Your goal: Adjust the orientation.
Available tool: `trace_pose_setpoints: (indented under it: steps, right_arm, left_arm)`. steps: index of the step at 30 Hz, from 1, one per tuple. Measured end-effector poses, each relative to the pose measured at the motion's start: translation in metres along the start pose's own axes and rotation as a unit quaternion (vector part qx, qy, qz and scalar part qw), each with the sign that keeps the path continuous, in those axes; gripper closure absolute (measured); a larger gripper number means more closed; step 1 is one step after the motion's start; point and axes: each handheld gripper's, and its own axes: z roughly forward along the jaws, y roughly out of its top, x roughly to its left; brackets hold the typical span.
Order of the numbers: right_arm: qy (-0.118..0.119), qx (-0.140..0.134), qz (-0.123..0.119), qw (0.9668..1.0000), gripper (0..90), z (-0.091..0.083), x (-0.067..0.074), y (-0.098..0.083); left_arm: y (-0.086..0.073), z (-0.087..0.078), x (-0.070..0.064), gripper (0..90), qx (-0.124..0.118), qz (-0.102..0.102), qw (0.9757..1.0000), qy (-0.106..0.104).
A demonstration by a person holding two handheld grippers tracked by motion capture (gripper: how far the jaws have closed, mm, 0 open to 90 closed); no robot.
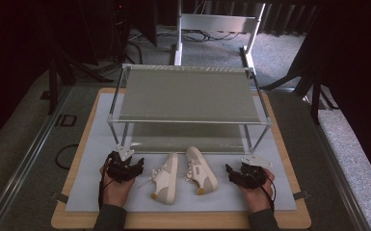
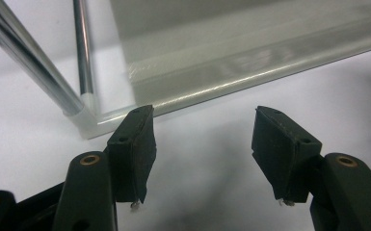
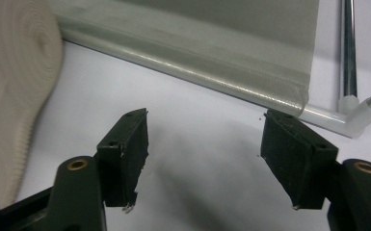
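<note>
High view: a two-tier shoe rack (image 1: 188, 96) of metal tubes and grey fabric shelves stood on a white mat (image 1: 91, 192) laid over a wooden board (image 1: 77, 222). Two white shoes lay on the mat just in front of the rack, side by side but apart — the left shoe (image 1: 165, 179) angled with its laces toward the left, the right shoe (image 1: 201, 169) with its tan heel nearest the person. The left gripper (image 1: 123, 166) rested on the mat left of the shoes, near the rack's front left leg; the right gripper (image 1: 245, 174) rested right of them, near the front right leg. Neither touched a shoe. Left gripper view: the left gripper (image 2: 205, 159) had its jaws wide apart, nothing between them but bare mat; the rack's lower shelf edge (image 2: 250, 72) and corner joint (image 2: 84, 118) lay just ahead. Right gripper view: the right gripper (image 3: 205, 161) likewise stood wide open and empty — a ribbed shoe sole (image 3: 14, 86) showed at the left, the lower shelf and a corner joint (image 3: 351, 115) ahead.
</note>
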Motion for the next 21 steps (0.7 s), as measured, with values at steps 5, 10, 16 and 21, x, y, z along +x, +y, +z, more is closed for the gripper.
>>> trace_pose_setpoints:
  steps: [5, 10, 16, 21]
  right_arm:
    - [0.003, -0.013, -0.002, 0.9999, 36.1, -0.008, 0.001, -0.001]
    - [0.008, -0.015, 0.0, 0.9999, 36.1, -0.012, 0.0, -0.002]
    - [0.008, -0.016, -0.003, 0.9998, 36.1, -0.016, 0.0, -0.005]
    - [0.009, -0.014, -0.005, 0.9998, 36.1, -0.02, 0.0, -0.007]
  left_arm:
    - [-0.001, -0.008, 0.002, 40.7, -0.024, 0.001, 0.9993, -0.029]
    - [-0.001, -0.013, 0.001, 41.3, -0.039, -0.003, 0.9972, -0.064]
    - [0.0, -0.031, -0.004, 45.1, -0.057, 0.014, 0.9942, -0.09]
    - [0.0, -0.044, -0.004, 45.1, -0.07, 0.021, 0.9919, -0.104]
